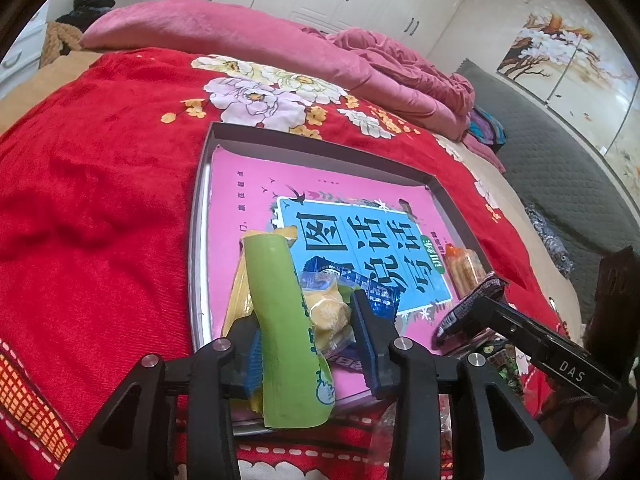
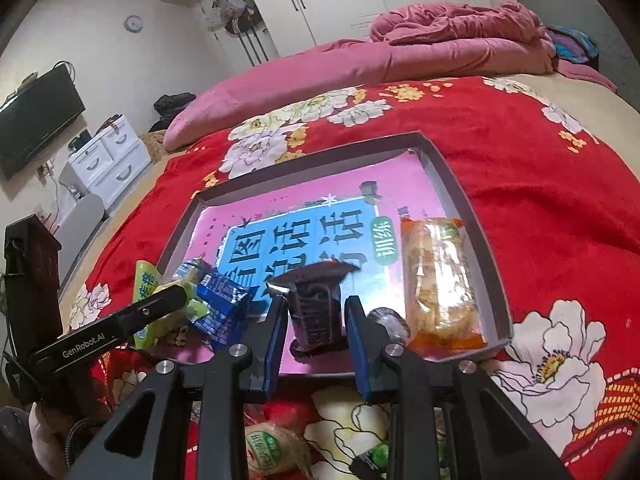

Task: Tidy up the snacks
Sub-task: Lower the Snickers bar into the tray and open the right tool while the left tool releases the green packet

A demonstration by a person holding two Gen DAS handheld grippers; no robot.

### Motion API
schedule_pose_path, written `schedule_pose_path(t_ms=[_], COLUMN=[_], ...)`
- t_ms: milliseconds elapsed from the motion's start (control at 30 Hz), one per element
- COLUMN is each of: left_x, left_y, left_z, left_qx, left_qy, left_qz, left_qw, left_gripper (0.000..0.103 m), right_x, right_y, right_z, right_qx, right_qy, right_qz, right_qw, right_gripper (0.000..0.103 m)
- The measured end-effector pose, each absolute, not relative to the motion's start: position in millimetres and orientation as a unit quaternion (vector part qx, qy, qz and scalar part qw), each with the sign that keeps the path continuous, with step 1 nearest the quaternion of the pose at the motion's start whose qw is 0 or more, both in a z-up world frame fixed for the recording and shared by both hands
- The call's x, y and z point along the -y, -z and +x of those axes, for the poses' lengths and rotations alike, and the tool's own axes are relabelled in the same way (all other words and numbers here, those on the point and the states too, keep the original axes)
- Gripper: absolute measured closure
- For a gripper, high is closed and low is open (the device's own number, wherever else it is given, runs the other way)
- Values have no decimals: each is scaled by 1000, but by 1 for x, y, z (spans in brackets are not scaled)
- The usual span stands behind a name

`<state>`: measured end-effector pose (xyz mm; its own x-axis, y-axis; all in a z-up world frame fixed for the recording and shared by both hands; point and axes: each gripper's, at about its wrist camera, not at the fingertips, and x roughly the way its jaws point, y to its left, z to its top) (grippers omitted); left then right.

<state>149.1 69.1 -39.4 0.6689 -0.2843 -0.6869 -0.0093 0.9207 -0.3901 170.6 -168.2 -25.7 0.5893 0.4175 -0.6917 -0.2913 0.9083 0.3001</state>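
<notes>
A grey shallow box [image 1: 320, 145] lined with a pink and blue book cover lies on the red bed cover; it also shows in the right wrist view [image 2: 452, 168]. My left gripper [image 1: 306, 324] is open over the box's near left corner, with a green snack packet [image 1: 280, 320] leaning on its left finger and a yellow snack in a clear and blue wrapper [image 1: 330, 308] between the fingers. My right gripper [image 2: 316, 320] is shut on a dark brown snack packet [image 2: 314, 308] above the box's near edge. An orange-ended cracker packet [image 2: 438, 280] lies in the box's right side.
Loose snack packets [image 2: 272, 450] lie on the red floral bed cover [image 1: 100, 200] in front of the box. A pink quilt [image 1: 240, 40] is piled at the far side of the bed. White wardrobes, a dresser [image 2: 108, 160] and a wall TV [image 2: 36, 120] stand beyond.
</notes>
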Motion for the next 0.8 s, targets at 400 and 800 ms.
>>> schedule_pose_path(t_ms=[400,800], left_x=[-69,-67], left_y=[40,40], left_z=[147,147], left_qx=[-403,-406], left_qy=[79,80], left_qz=[-182,-179], left_qw=[893,893], left_gripper=[59,56], right_x=[174,168], right_y=[29,30], right_z=[171,169], right_qx=[-415,-418], right_qy=[-185,-182], right_qz=[77,62], right_qw=[887,888], right_gripper=[73,73])
